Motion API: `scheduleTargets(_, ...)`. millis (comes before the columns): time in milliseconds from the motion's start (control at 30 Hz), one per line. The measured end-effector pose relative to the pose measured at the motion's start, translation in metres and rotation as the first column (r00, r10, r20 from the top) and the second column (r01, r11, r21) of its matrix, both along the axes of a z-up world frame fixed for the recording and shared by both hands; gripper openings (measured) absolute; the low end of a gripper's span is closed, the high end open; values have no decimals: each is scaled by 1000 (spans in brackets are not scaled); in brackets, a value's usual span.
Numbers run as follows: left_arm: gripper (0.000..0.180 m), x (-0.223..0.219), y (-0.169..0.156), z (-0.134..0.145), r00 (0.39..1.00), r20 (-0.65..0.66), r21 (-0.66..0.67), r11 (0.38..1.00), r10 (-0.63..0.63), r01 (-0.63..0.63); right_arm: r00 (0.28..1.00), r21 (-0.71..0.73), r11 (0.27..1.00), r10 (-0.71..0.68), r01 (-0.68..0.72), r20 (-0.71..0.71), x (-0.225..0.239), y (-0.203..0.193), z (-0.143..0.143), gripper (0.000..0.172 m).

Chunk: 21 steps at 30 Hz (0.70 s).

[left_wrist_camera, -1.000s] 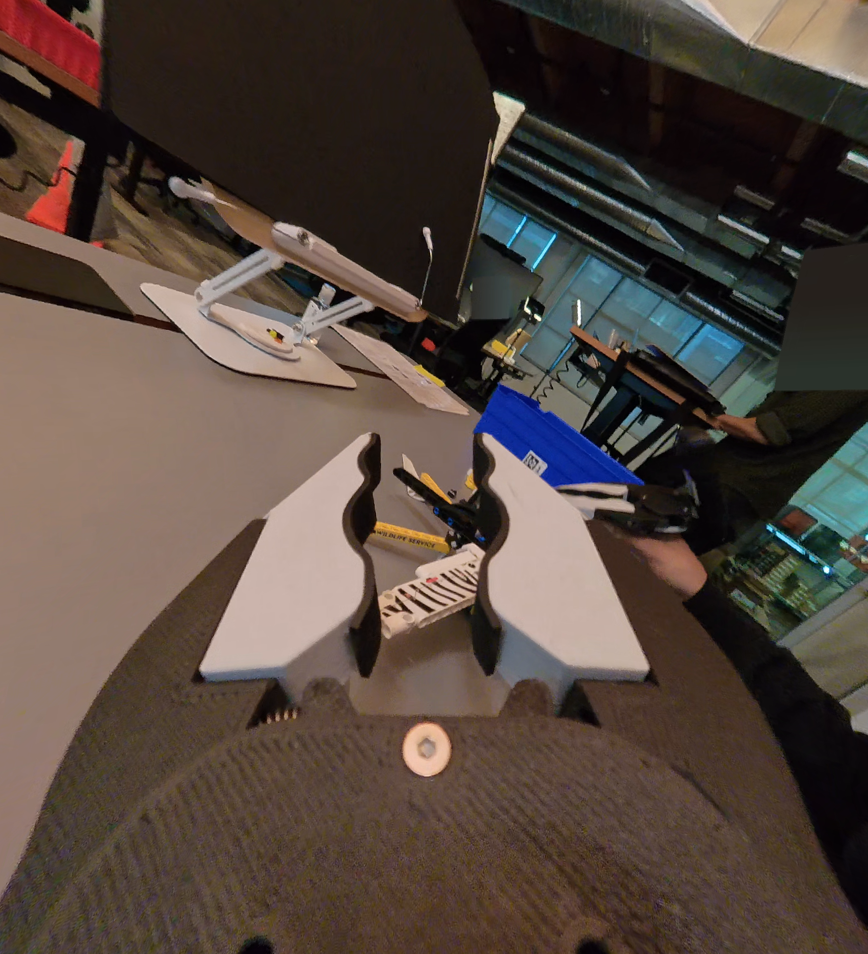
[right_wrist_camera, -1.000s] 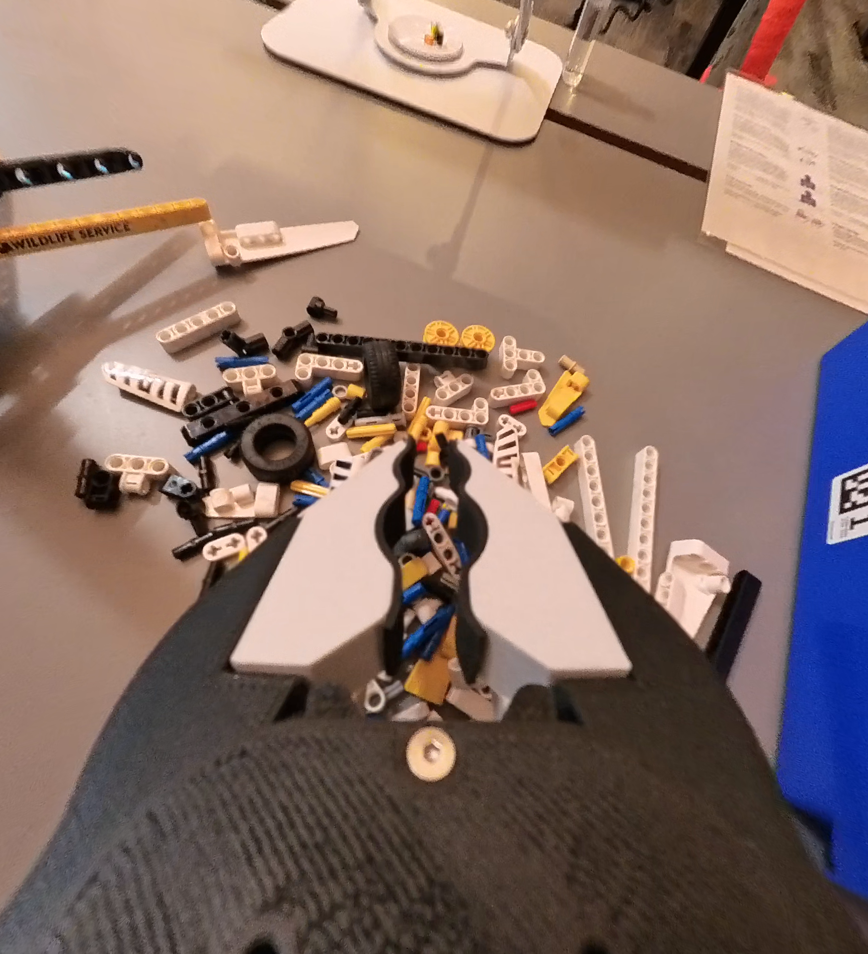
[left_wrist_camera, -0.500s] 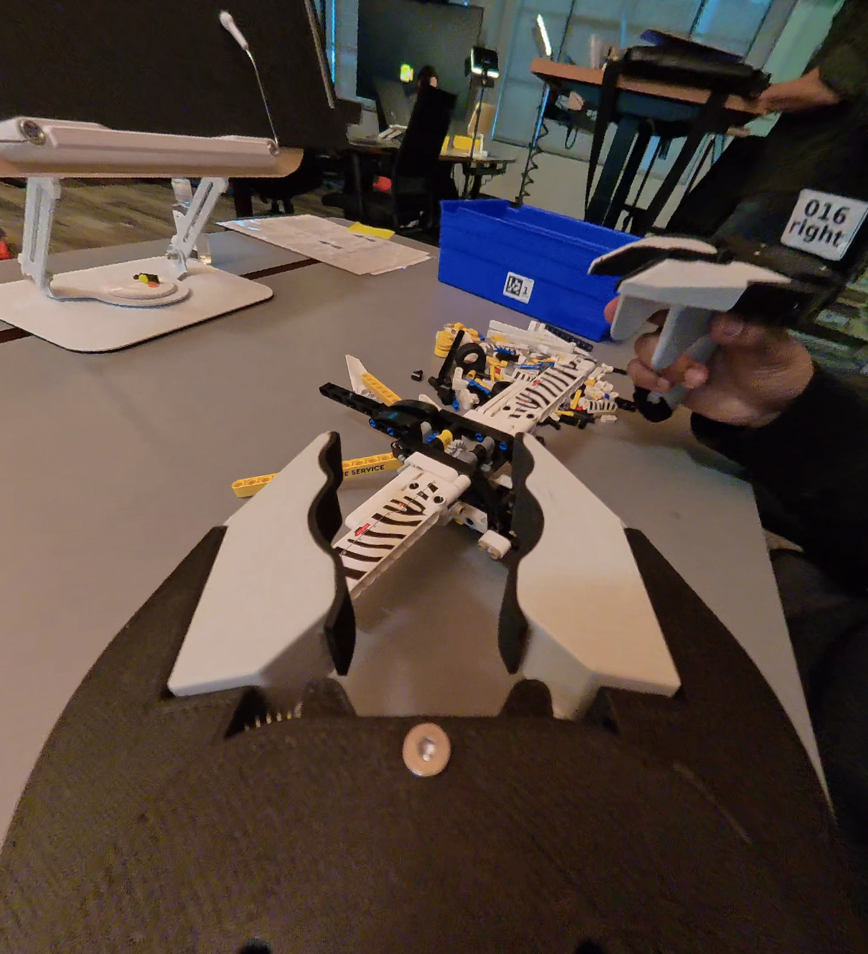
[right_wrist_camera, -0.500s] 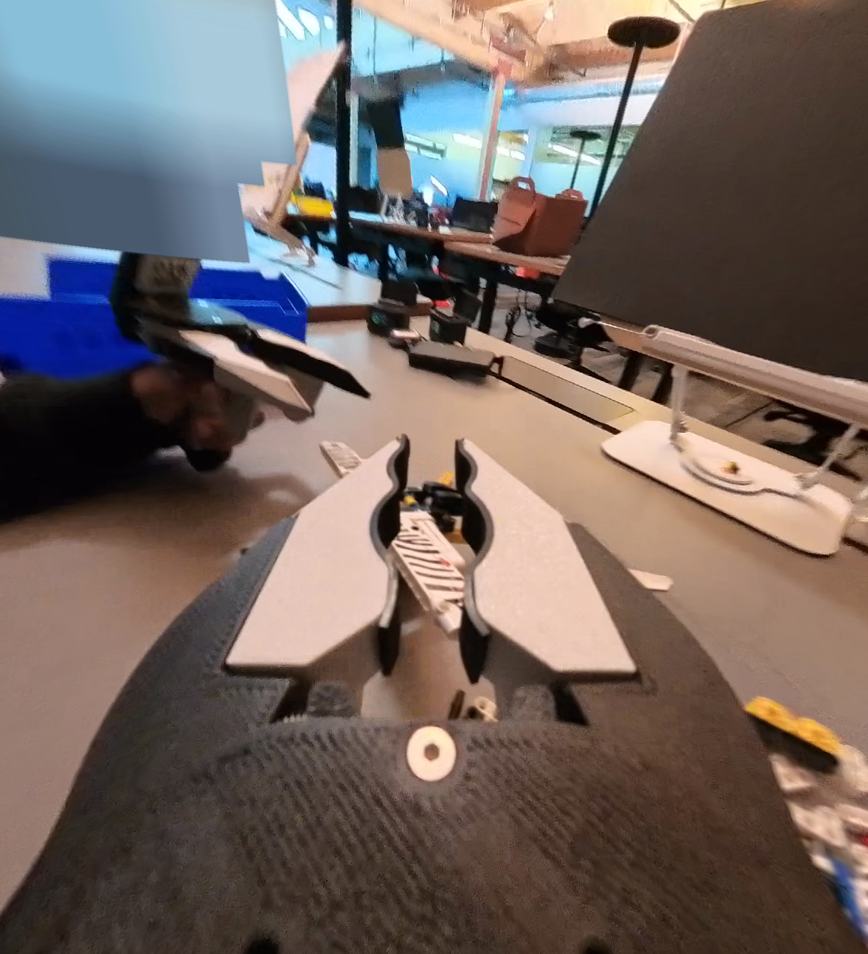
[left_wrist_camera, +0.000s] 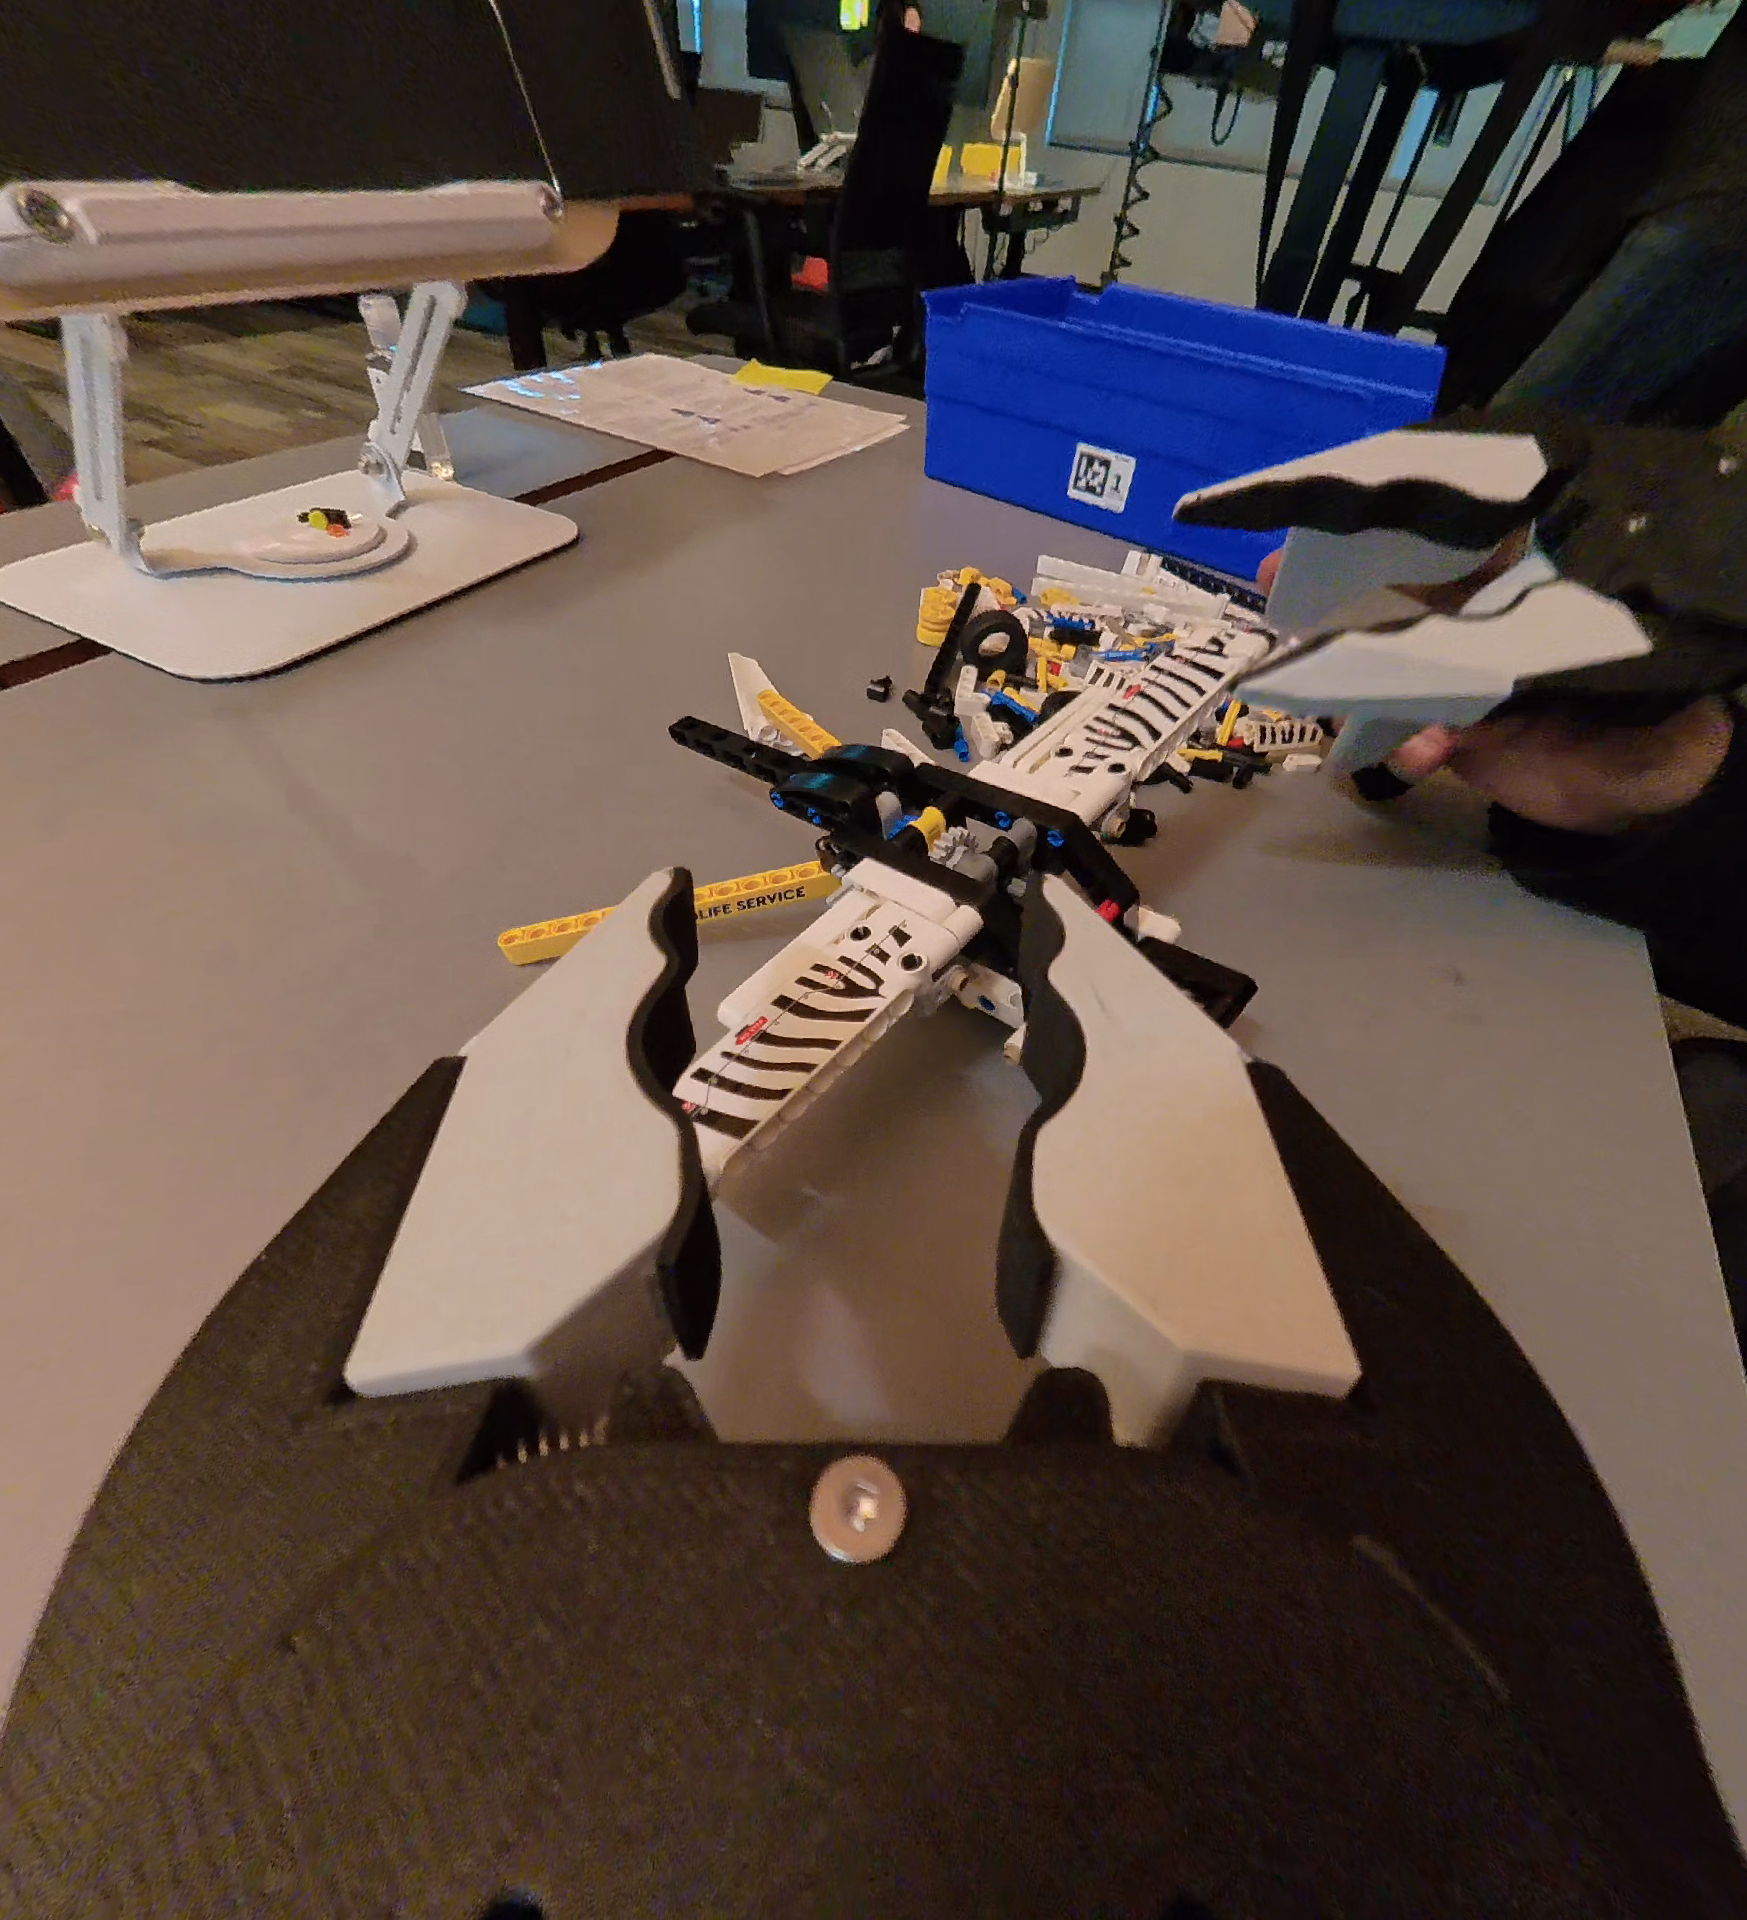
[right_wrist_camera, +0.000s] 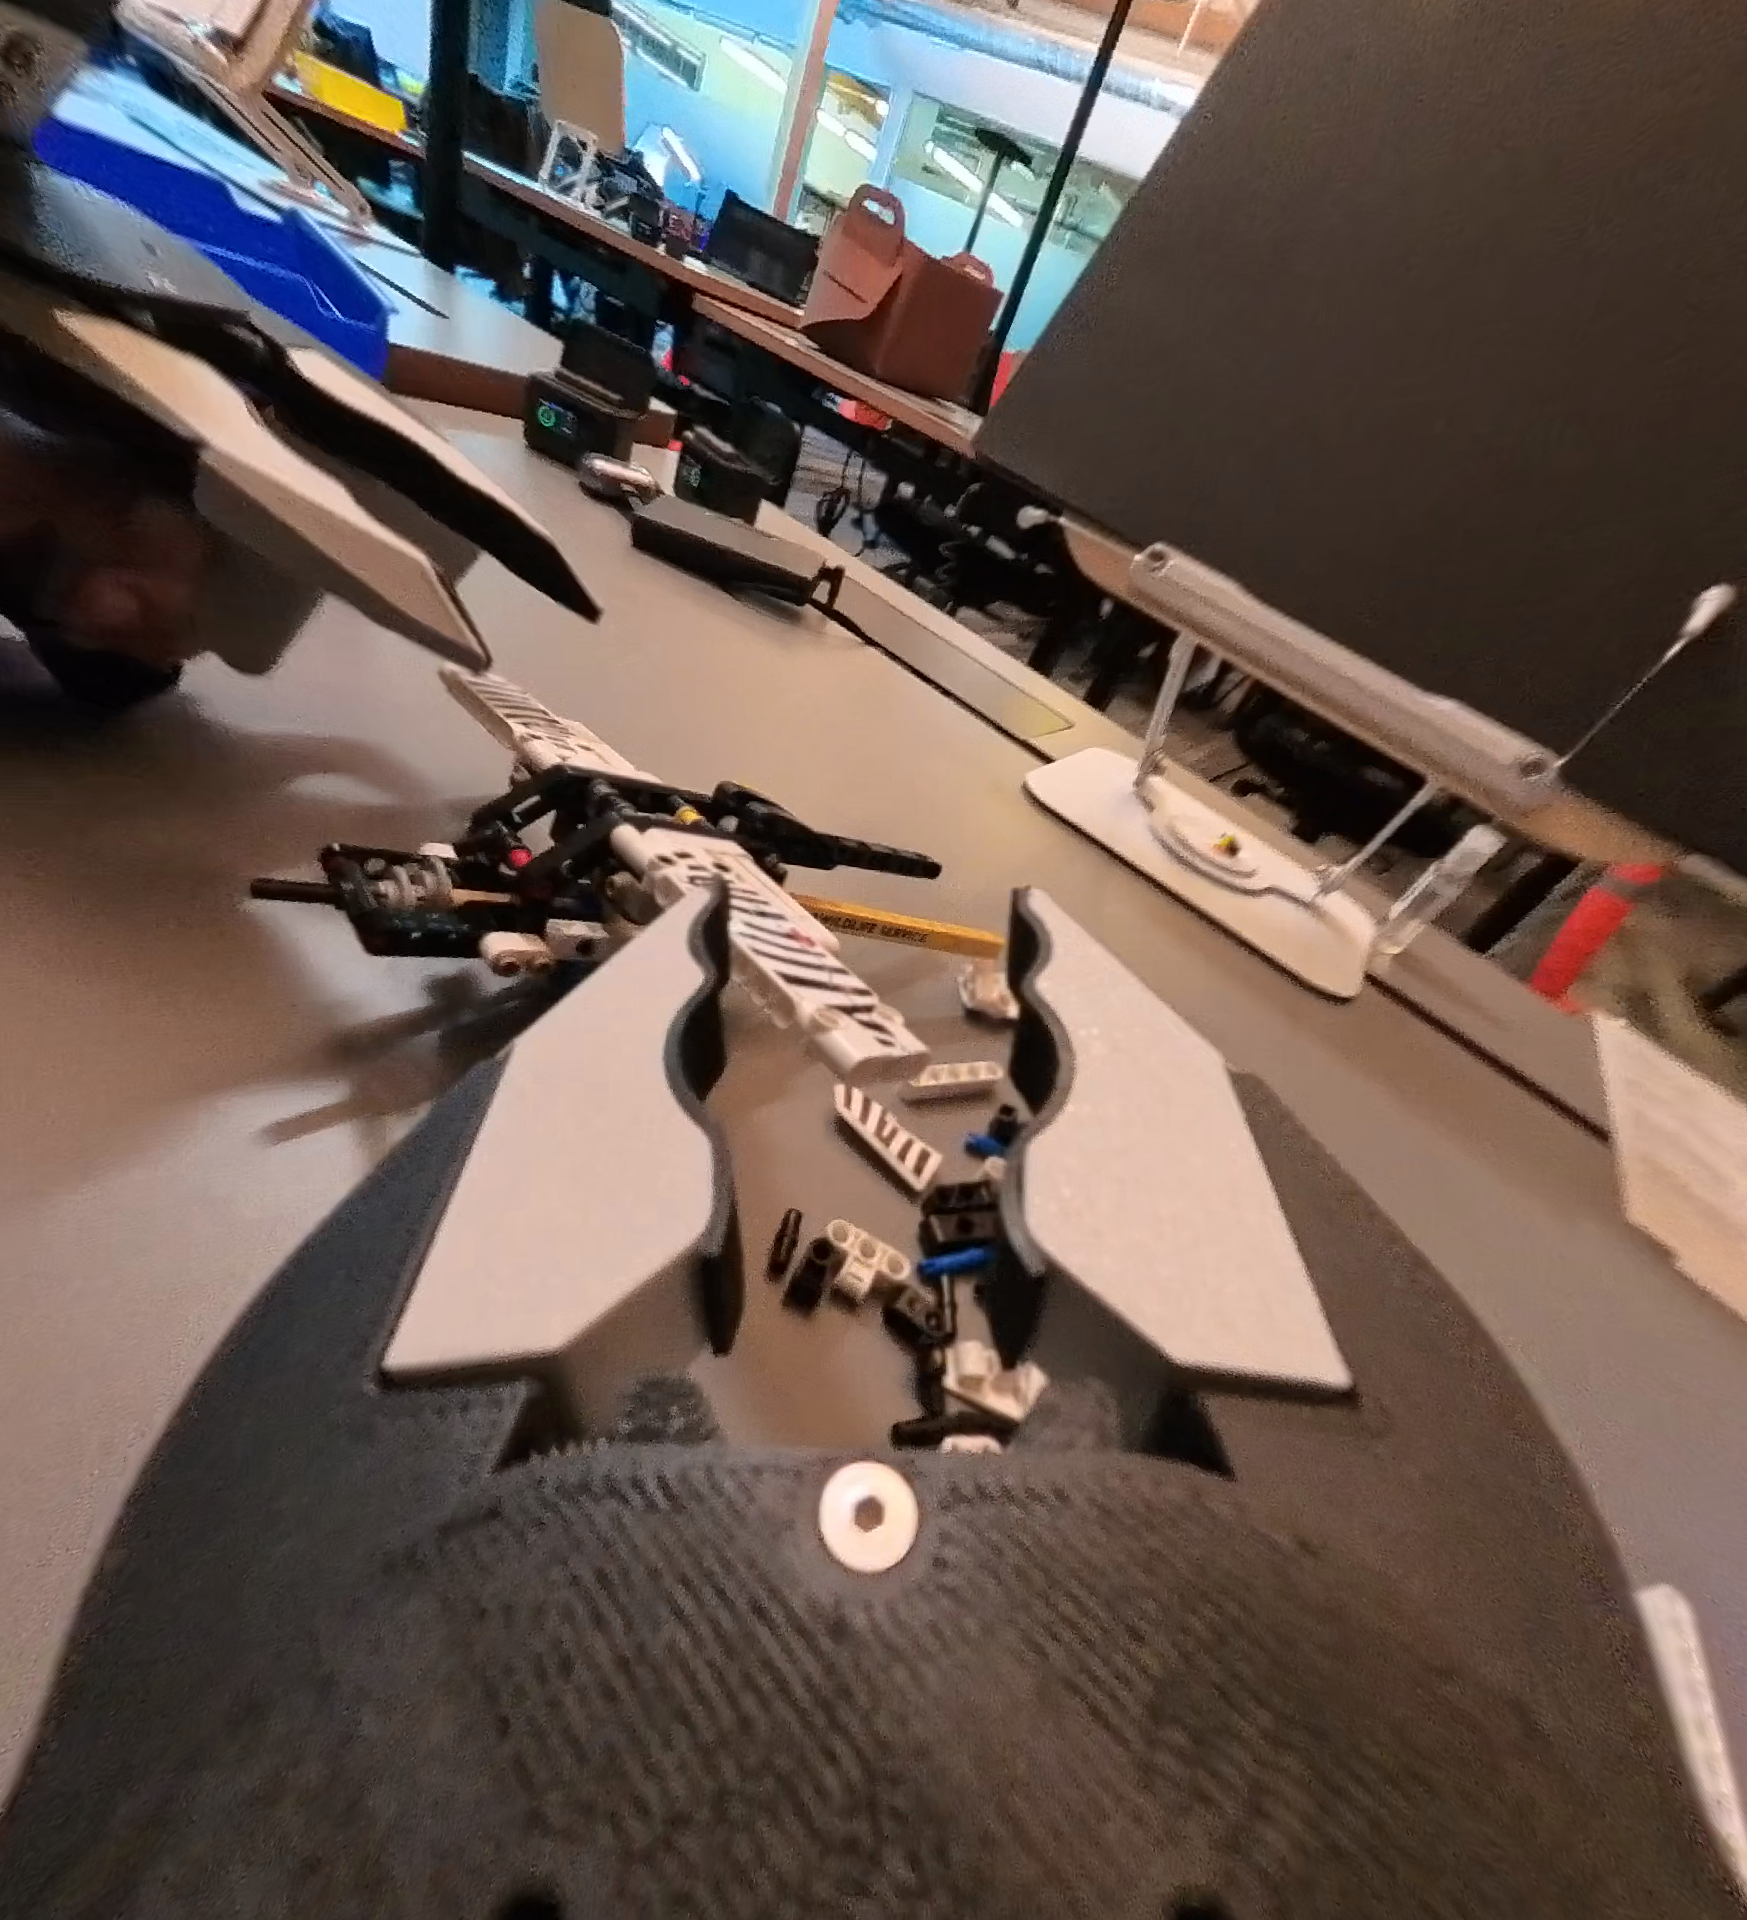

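A blue bin (left_wrist_camera: 1181,405) is seen at the far side of the grey tabletop (left_wrist_camera: 225,852); its inside is hidden behind its front wall, so its contents cannot be told. Just in front of it a heap of small loose parts (left_wrist_camera: 1045,634) in white, black, yellow and blue is spread on the tabletop.

A partly built brick model (left_wrist_camera: 952,831), with a black frame and two white zebra-striped panels, lies between the heap and the left gripper (left_wrist_camera: 858,977). The left gripper is spread wide, with one striped panel reaching in between its fingers; the panel lies against the left pad, while a gap is left at the right pad, so nothing is clamped. The right gripper (right_wrist_camera: 858,966) is likewise open and holds nothing; the other striped panel is seen beside its left finger, and loose parts lie on the tabletop below it.

A yellow beam (left_wrist_camera: 640,914) lies flat beside the model. A white stand (left_wrist_camera: 256,582) is set to the far left, with printed sheets (left_wrist_camera: 703,410) beyond it near the bin.

Bare tabletop is left on the left of the model; the tabletop's right edge (left_wrist_camera: 1669,1039) runs close by the person's sleeve (left_wrist_camera: 1742,862).
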<state>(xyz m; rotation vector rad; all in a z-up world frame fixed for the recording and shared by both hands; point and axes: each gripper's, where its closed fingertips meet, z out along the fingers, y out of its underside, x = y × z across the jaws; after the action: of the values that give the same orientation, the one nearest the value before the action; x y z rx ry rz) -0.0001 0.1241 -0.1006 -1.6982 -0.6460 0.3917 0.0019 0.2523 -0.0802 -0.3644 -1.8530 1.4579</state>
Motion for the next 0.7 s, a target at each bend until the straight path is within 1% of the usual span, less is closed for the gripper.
scheduleTargets(67, 61, 1, -2, 6, 1000, -11, 32, 999, 1, 0, 998, -14, 1000, 6, -7, -63, 3, -5, 2, 59)
scheduleTargets(133, 66, 0, -3, 11, 1000, -20, 57, 998, 12, -11, 995, -75, 997, -4, -3, -97, 5, -7, 5, 68)
scheduleTargets(167, 83, -5, -7, 12, 998, -23, 61, 997, 54, -52, 994, -73, 997, -22, 14, -109, 6, -7, 7, 76)
scheduleTargets(200, 98, -11, -13, 13, 994, -26, 60, 993, 103, -101, 994, -69, 998, -10, 2, -111, 10, -9, 7, 83)
scheduleTargets(233, 104, -13, -16, 14, 992, -26, 64, 990, 125, -124, 994, -63, 998, 24, -30, -102, 14, -13, 5, 83)
scheduleTargets(267, 108, -13, -17, 16, 991, -23, 79, 989, 130, -128, 994, -50, 997, 54, -58, -94, 18, -16, 3, 80)
scheduleTargets(300, 114, -13, -17, 19, 991, -18, 103, 986, 131, -129, 994, -45, 997, 66, -71, -90, 19, -17, 2, 77)
scheduleTargets(333, 121, -12, -18, 22, 991, -10, 133, 982, 136, -133, 994, -57, 996, 70, -75, -84, 19, -16, 3, 78)
scheduleTargets(367, 132, -13, -20, 25, 988, 2, 163, 975, 151, -150, 995, -83, 994, 71, -77, -68, 18, -15, 5, 79)
scheduleTargets(433, 159, -16, -27, 28, 978, 39, 214, 954, 205, -209, 996, -154, 984, 87, -87, -12, 17, -14, 9, 82)
scheduleTargets(567, 158, -13, -32, 35, 974, 36, 272, 936, 222, -223, 988, -257, 956, 150, -139, 23, 23, -10, 17, 91)
scheduleTargets(600, 158, -12, -31, 36, 976, 31, 276, 937, 214, -214, 988, -280, 950, 150, -137, 27, 22, -7, 19, 96)
scheduleTargets(700, 158, -12, -26, 32, 981, 41, 261, 945, 192, -196, 987, -340, 931, 156, -136, 32, 21, 0, 25, 101)
